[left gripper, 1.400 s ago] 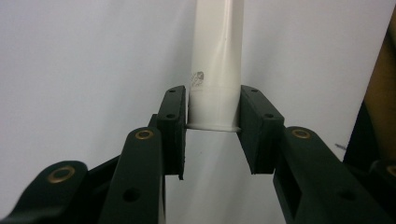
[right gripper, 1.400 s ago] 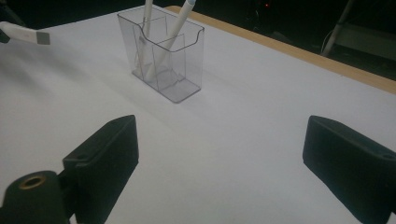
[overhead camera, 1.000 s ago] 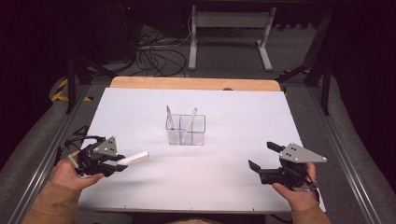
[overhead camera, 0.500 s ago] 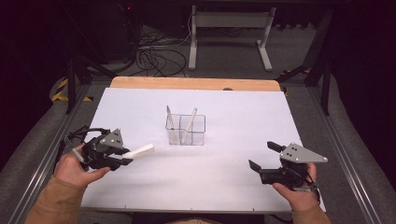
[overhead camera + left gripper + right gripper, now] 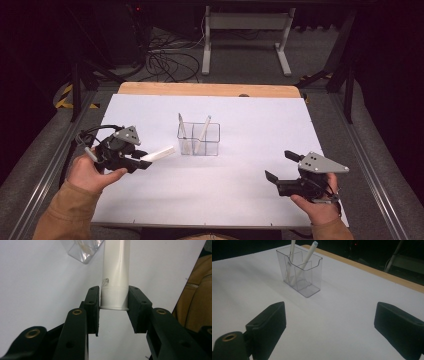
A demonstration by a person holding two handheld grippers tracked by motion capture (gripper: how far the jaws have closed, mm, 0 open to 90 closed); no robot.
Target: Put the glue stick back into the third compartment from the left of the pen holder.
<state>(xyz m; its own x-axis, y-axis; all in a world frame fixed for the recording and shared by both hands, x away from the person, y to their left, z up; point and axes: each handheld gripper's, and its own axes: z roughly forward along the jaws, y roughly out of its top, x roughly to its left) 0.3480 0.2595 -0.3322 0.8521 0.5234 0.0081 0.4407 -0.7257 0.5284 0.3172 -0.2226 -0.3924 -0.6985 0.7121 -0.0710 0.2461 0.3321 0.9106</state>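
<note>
Left gripper [image 5: 142, 161] higher, nearer holder [image 5: 199, 139], clamping white tube [image 5: 158, 153].

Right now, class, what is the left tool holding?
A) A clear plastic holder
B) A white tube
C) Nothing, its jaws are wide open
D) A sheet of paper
B: the left tool has its jaws pressed against both sides of the white tube, while the clear holder stands apart on the table.

2 tubes [image 5: 202, 133] in holder [image 5: 199, 139], mid-table [image 5: 240, 190].
</note>
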